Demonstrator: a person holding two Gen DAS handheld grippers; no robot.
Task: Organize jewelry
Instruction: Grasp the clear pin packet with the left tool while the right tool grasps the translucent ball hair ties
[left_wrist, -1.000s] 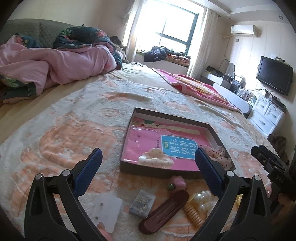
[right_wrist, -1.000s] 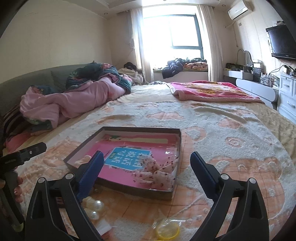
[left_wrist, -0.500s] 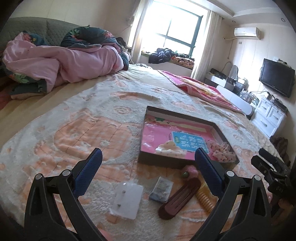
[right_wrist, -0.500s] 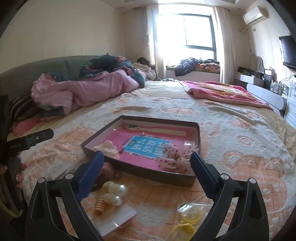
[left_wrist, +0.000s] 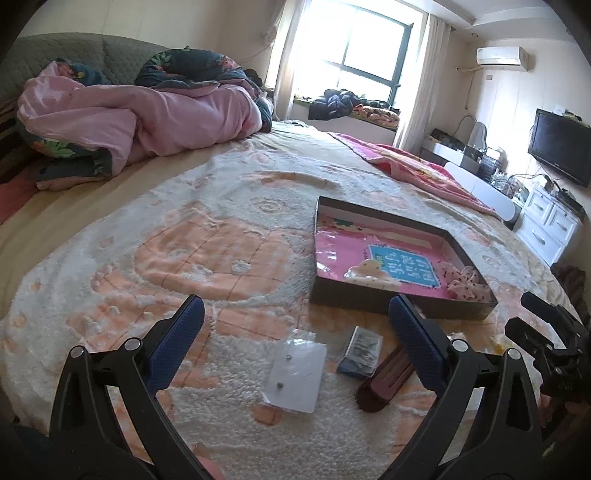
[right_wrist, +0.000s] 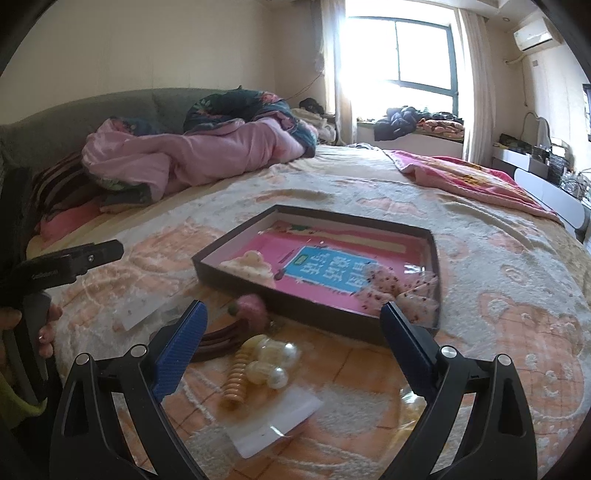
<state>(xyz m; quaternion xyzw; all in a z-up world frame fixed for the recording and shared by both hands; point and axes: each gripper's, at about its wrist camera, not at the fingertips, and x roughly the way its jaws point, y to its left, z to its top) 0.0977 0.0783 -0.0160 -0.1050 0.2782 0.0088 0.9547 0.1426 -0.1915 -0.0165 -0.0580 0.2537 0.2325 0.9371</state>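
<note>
Black claw (left_wrist: 295, 339) frames, ribbed blue pads (right_wrist: 180, 346), silver screws, yellow-green sleeve (right_wrist: 14, 400)

Daylight floods in from the window (left_wrist: 364, 48), which is blown out to white glare in both views, washing out the curtains beside it. The bed blanket (left_wrist: 229, 236) is evenly lit with soft shadows. Fisheye distortion bends the walls, and black vignetting fills the corners. In the right wrist view, the pearl hair clip (right_wrist: 271, 360) looks blurred.
</note>
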